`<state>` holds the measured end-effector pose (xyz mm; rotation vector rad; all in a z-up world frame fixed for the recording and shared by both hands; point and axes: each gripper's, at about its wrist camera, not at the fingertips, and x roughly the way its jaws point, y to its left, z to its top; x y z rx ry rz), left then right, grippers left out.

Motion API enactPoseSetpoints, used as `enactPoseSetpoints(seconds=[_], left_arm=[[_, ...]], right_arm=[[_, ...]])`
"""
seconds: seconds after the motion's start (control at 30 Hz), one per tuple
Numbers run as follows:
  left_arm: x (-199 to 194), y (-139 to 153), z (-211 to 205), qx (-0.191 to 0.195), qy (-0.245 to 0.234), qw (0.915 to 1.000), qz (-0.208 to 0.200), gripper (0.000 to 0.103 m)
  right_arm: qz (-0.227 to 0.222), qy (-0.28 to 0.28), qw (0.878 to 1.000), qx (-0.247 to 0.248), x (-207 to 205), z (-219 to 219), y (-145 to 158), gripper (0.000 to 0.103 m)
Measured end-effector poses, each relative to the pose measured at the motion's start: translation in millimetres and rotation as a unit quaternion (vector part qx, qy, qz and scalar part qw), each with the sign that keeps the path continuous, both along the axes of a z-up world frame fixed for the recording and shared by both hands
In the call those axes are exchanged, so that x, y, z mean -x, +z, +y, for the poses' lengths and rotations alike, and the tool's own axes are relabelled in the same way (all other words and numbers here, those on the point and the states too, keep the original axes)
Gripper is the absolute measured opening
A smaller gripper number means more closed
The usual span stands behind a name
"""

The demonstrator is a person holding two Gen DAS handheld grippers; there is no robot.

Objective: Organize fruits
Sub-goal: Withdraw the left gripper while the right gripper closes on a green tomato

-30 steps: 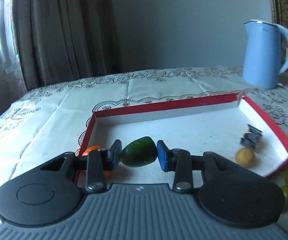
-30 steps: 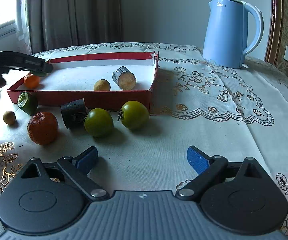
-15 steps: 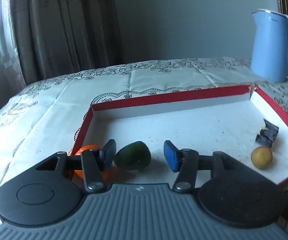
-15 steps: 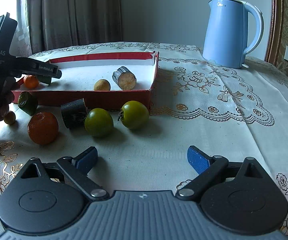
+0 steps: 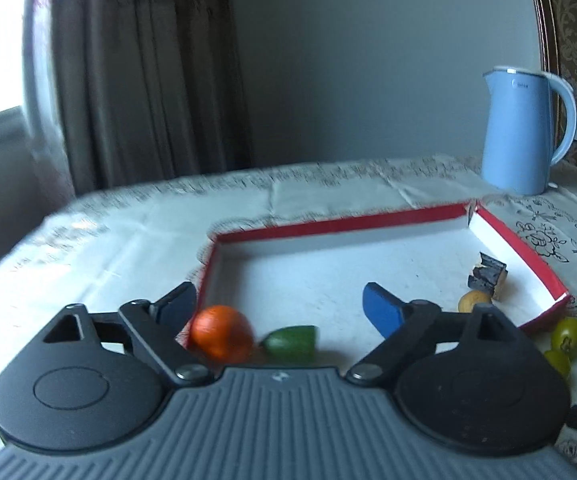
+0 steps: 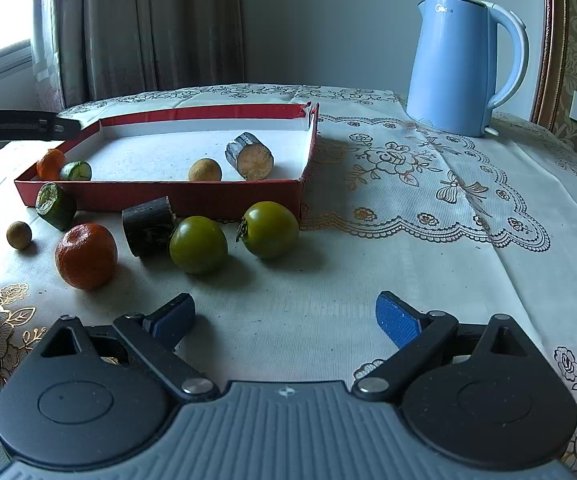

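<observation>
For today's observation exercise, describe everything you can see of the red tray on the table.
The tray is a shallow rectangular box, seemingly cardboard, red outside and on its rim, white inside with dark specks. One far corner is split open. It lies flat on the tablecloth. Inside are an orange, a green cut piece, a small tan round fruit and a dark-skinned cut chunk. Outside, a dark chunk sits against its near wall.
</observation>
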<state>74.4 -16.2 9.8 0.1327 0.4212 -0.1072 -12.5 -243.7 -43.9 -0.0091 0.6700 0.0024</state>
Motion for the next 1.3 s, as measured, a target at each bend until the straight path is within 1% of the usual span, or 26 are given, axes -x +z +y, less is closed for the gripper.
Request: enactPoseSetpoints(seconds=[0.1,0.23,0.5,0.9,0.97,1.07,1.1,1.17,1.23,1.3], left_arm=[[12.8,3.0,8.2,0.013,0.004,0.9999,0.003,0.094],[21.5,-0.7,20.7,0.039,0.01,0.9988,0.027,0.094],[39.1,-10.7,38.4,0.061,0.021,0.9967,0.049,0.095],[50.5,-26.6,44.6,0.065,0.02,0.9957,0.063,0.097],[54.4,-29.5,46.4,0.065,0.016,0.9957,0.064,0.097],[57.3,-33.5,48.3,0.063,0.015,0.9958,0.065,0.098],[57.7,-34.9,48.7,0.063,0.014,0.9957,0.066,0.098],[57.0,-37.3,49.2,0.065,0.013,0.9953,0.07,0.098],[55.6,-40.3,50.1,0.067,0.012,0.9948,0.076,0.099],[53.4,-42.6,52.5,0.072,0.013,0.9936,0.086,0.099]], right_arm=[[0.0,0.0,1.0,0.0,0.1,0.0,0.0,0.098],[0.0,0.0,1.0,0.0,0.2,0.0,0.1,0.098],[0.0,-0.001,1.0,0.0,0.1,-0.3,0.3,0.099],[0.0,-0.001,1.0,-0.002,0.6,-0.4,0.4,0.1],[-0.004,-0.006,1.0,-0.009,2.6,-3.0,0.2,0.099],[-0.023,-0.024,0.999,-0.026,6.1,-11.8,2.7,0.099],[-0.027,-0.033,0.999,-0.024,5.1,-13.7,3.7,0.099],[-0.03,-0.045,0.998,-0.011,-0.1,-14.9,6.3,0.096],[-0.032,-0.04,0.999,-0.007,-5.1,-14.7,8.7,0.095],[-0.029,-0.03,0.999,0.0,-10.3,-11.2,9.7,0.089]])
